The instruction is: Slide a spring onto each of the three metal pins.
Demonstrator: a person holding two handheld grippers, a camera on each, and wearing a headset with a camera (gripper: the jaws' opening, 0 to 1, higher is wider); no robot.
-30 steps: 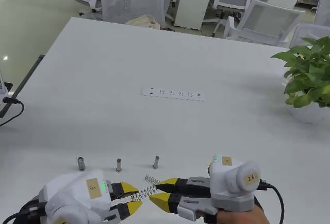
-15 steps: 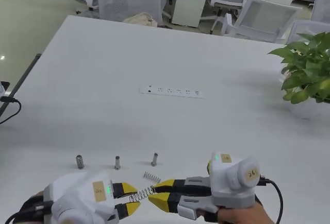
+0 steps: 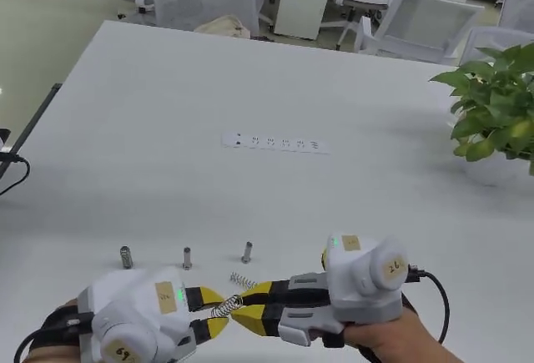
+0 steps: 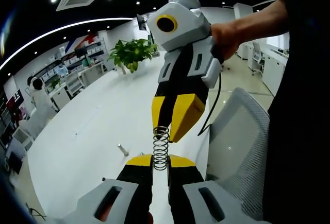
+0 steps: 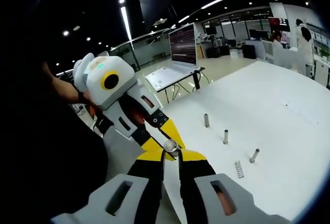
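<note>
Spring, a small steel coil (image 4: 161, 148), is gripped at both ends: left gripper (image 4: 160, 161) narrow on one end, right gripper (image 5: 171, 154) narrow on the other, in air well nearer the person than the white power strip (image 3: 275, 143). Looks like a handover before threading. Next: one gripper lets go, other lines coil w/ a bare pin top.

Count: 3 short grey metal pins, in a row nearer than strip: left pin (image 3: 126, 257) (thicker, maybe already sprung, can't tell), middle pin (image 3: 187, 257), right pin (image 3: 247, 252). Springs for sure: 2, incl. loose spring (image 3: 243, 280) lying nearer still. Grippers: 2.
</note>
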